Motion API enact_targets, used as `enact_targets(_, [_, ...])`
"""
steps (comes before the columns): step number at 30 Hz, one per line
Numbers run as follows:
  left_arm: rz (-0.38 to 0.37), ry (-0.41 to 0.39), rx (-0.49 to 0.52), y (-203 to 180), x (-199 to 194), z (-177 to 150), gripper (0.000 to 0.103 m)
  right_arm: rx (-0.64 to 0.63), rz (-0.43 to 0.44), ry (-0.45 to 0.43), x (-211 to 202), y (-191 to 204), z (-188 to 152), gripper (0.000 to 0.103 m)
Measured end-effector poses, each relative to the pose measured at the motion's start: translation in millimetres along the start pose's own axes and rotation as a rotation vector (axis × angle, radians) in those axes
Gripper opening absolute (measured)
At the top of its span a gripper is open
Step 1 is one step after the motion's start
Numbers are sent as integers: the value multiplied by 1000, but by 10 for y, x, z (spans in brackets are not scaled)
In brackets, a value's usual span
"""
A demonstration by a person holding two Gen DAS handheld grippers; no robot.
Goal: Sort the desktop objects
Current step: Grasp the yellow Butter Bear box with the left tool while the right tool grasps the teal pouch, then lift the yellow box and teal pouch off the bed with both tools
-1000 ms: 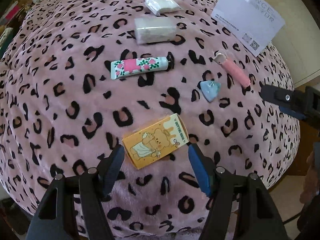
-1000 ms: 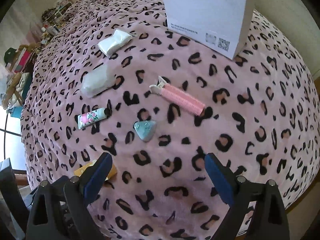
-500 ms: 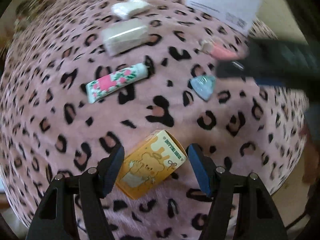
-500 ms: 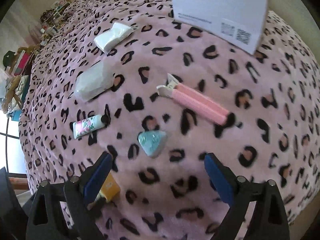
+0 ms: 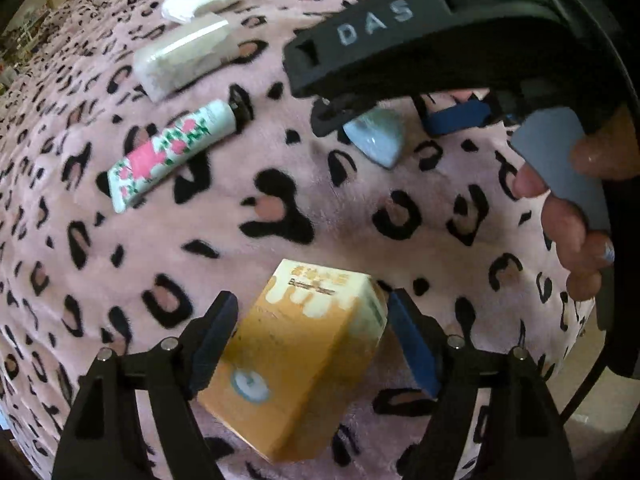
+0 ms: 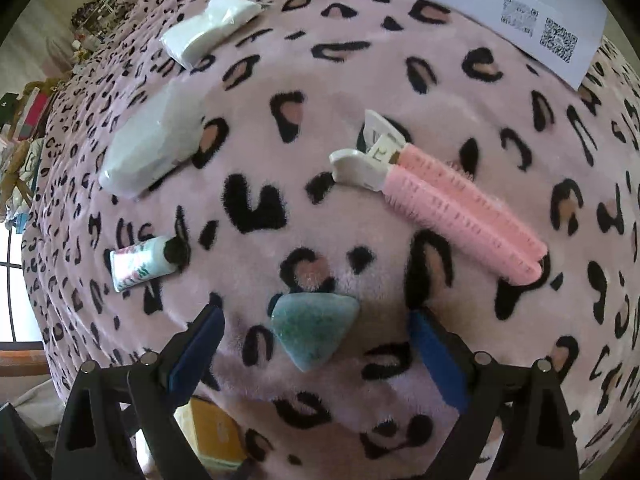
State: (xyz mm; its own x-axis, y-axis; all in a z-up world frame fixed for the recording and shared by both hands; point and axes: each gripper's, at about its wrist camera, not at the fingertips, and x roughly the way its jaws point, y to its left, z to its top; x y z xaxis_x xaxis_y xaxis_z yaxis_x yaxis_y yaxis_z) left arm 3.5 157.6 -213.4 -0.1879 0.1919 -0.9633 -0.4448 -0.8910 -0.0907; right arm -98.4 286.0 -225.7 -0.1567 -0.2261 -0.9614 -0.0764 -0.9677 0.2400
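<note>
Closing in on two things at once now: the left hand-held gripper (image 5: 310, 330) has slid wide-open jaws around the yellow box (image 5: 296, 356), while the right hand-held gripper (image 6: 316, 344), also wide, has dropped over the teal stone (image 6: 314, 330) on the leopard blanket (image 6: 360, 80). Both grabs look imminent.

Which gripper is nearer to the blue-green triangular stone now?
The right. The right gripper is open with the stone between its fingers. The left gripper is farther back, around the yellow box.
</note>
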Motion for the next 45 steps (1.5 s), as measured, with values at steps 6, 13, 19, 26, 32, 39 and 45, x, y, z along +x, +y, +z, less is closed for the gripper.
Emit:
enact_targets(6, [-6, -1, -30, 27, 75, -103, 63, -1, -49, 11, 55, -20, -32, 66])
enact_targets(13, [-37, -35, -103, 179, -2, -164, 50, 58, -15, -4, -33, -184, -108, 42])
enact_targets(19, [-65, -120, -190, 326, -284, -225, 50, 64, 3, -23, -147, -141, -213, 42])
enact_targets(26, [-70, -219, -292, 547, -730, -234, 50, 60, 52, -54, -383, -83, -292, 42])
enact_targets(32, [-56, -273, -371, 567, -1019, -26, 50, 20, 94, -96, -746, -9, -188, 42])
enact_targets(39, [-28, -301, -403, 695, -1236, 170, 50, -1, 118, -137, -1089, 79, -119, 42])
enact_targets(45, [3, -305, -412, 735, -1426, 393, 50, -24, 122, -181, -1312, 234, -42, 42])
